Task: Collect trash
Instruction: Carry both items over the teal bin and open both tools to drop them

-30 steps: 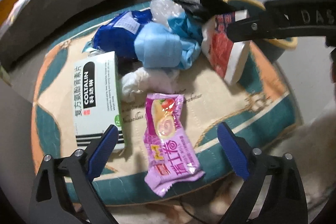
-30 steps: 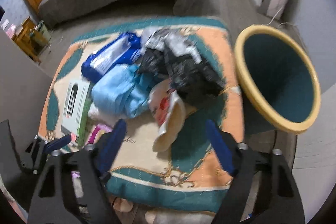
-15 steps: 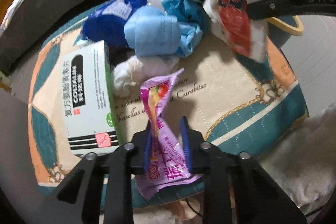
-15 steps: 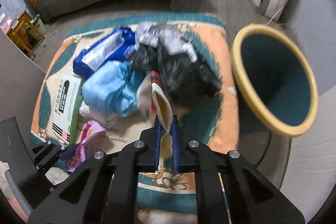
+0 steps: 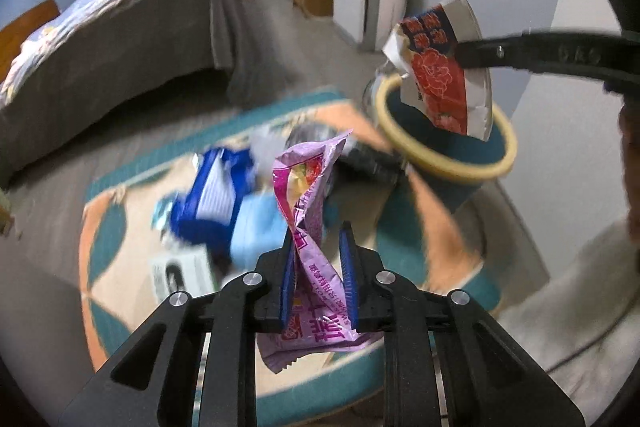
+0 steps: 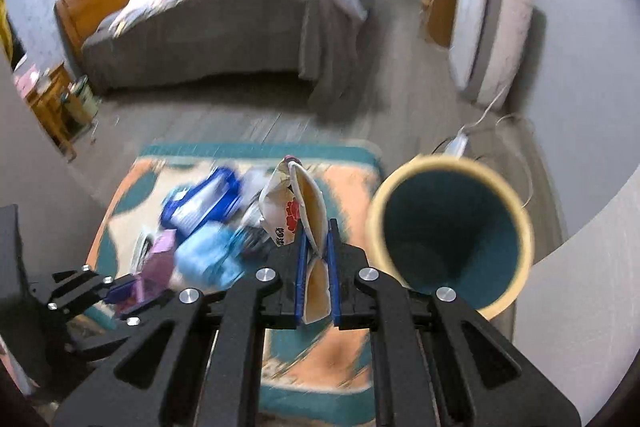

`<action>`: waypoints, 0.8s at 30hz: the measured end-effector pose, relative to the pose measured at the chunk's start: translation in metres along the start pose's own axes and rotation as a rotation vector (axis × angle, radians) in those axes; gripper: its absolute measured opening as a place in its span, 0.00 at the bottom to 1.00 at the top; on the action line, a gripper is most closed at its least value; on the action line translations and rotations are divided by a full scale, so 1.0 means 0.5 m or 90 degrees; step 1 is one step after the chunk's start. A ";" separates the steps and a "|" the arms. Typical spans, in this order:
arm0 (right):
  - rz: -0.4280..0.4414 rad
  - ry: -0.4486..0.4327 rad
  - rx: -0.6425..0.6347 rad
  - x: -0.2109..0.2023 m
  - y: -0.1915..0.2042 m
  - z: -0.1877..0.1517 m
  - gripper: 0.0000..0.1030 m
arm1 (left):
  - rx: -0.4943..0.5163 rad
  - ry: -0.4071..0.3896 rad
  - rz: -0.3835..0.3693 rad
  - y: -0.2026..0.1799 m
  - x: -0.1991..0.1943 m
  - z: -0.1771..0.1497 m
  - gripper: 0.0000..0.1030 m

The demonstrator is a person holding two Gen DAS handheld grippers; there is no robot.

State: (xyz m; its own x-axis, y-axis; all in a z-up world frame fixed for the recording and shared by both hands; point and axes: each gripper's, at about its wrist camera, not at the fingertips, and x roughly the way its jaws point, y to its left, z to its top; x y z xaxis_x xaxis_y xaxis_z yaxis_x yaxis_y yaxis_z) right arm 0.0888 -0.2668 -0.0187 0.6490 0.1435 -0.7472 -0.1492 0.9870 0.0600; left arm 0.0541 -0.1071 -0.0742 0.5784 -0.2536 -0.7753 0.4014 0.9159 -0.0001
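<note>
Both wrist views look steeply down along their own tongs from close above the rug (image 5: 120, 267), sharing its litter, the bin (image 6: 452, 227) at two o'clock and the bed (image 6: 240, 7) at eleven.

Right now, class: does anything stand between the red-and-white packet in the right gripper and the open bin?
Nothing visible does. The red-and-white packet, clamped in the right gripper, hangs beside the bin, whose mouth is open and uncovered.

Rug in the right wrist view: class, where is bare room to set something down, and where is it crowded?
Free: the near strip of the rug below the right gripper, and its far edge towards the bed. Crowded: the middle left, with the blue pack and light-blue wad. The bin borders the right side.
</note>
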 end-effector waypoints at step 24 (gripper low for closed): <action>-0.113 0.050 0.273 0.139 -0.385 -0.024 0.16 | 0.110 0.043 -0.158 -0.226 0.299 0.281 0.35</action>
State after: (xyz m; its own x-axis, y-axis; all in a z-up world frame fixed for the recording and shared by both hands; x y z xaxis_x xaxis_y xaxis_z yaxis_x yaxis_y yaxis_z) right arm 0.1538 -0.4476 -0.0902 0.5758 -0.0205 -0.8173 0.2923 0.9388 0.1824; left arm 0.1949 -0.2922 -0.1014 0.4017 -0.4363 -0.8052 0.6427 0.7606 -0.0915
